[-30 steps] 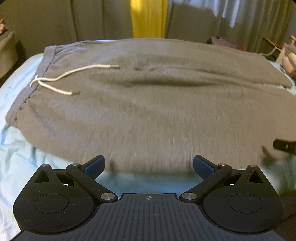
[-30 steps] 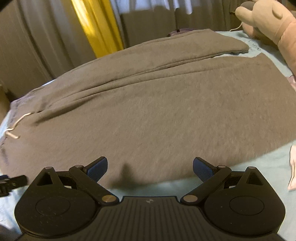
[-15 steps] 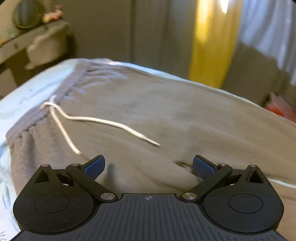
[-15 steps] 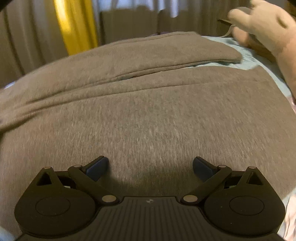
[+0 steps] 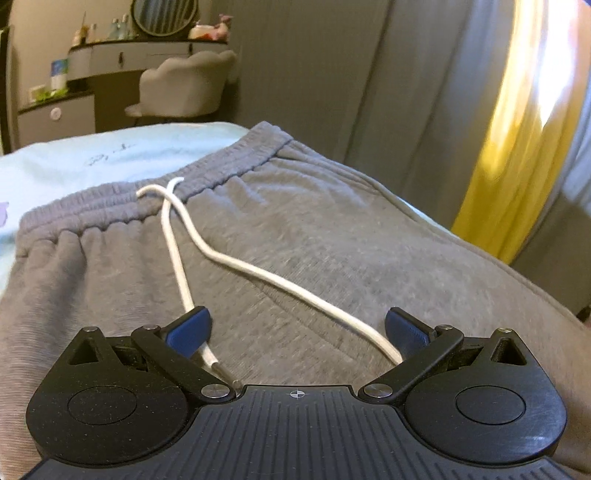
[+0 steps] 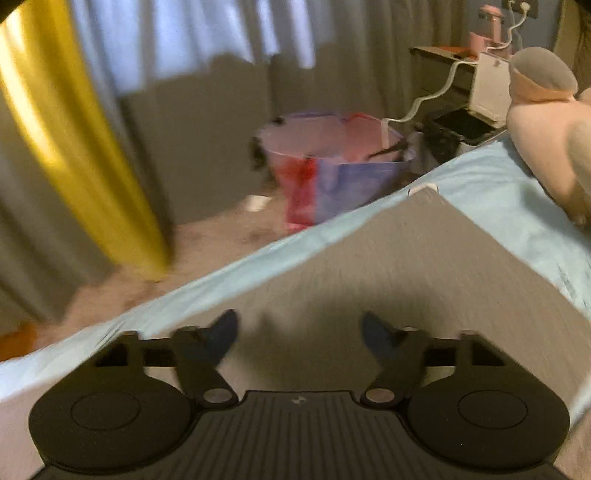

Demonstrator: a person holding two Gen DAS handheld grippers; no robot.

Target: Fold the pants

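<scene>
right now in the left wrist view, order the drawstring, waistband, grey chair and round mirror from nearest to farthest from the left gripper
From the left gripper:
1. Drawstring, its ends lying between the fingers.
2. Waistband, ahead and left, across the pants.
3. Grey chair, beyond the bed, upper left.
4. Round mirror, above the dresser, behind the chair.

The sweatpants (image 5: pixel 295 229) lie spread on the bed (image 5: pixel 92 158), waistband (image 5: pixel 155 192) toward the upper left of the left wrist view, the drawstring (image 5: pixel 258 269) trailing down the cloth to the frame's lower middle. Behind the bed, upper left, a chair (image 5: pixel 184 85) stands before a dressing table (image 5: pixel 122 55). In the right wrist view a pant-leg end (image 6: pixel 424 266) fills the centre; a bag (image 6: pixel 332 162) sits on the floor beyond, and a plush toy (image 6: pixel 546 122) lies at the right edge.
</scene>
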